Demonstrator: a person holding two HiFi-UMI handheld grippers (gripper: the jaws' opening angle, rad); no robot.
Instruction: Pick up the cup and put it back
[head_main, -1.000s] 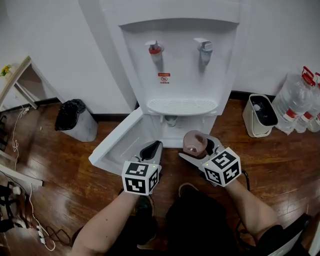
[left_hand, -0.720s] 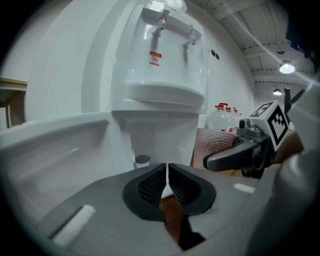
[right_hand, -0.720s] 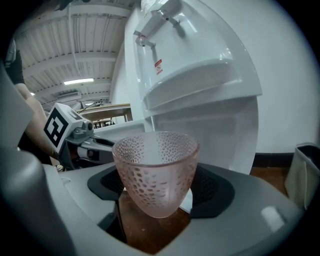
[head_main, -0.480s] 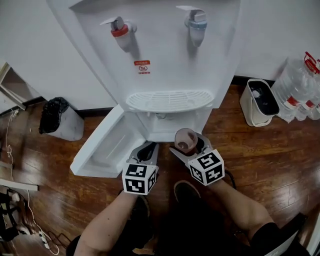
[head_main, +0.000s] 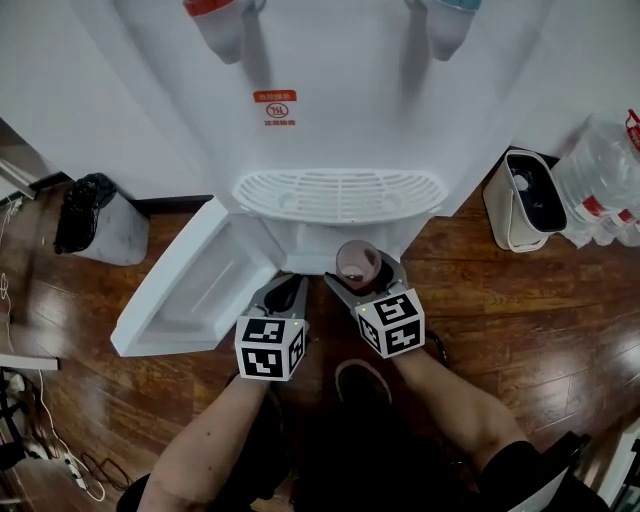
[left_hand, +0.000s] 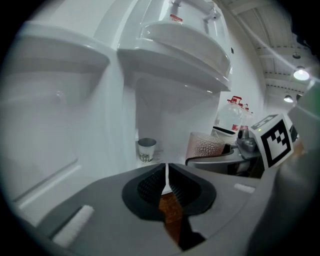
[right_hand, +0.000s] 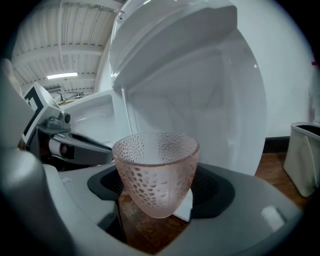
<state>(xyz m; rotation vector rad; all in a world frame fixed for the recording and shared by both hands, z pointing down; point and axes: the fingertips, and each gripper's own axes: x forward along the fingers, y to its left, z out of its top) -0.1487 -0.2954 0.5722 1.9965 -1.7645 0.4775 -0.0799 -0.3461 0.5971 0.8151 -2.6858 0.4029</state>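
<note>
Pink dimpled glass, the cup (right_hand: 156, 172), stands upright, clamped in the right tongs (right_hand: 155, 192). At their 9 o'clock the left tongs (left_hand: 166, 181) are all but together, empty. At 12 o'clock rises a white water dispenser (head_main: 340, 120), its cabinet door (head_main: 190, 288) swung open toward 10 o'clock.

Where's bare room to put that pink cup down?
Bare: the cupboard floor right of the small printed cup, and the drip tray above. Crowded: the cupboard mouth, by the left tool and right tool holding the pink cup.
</note>
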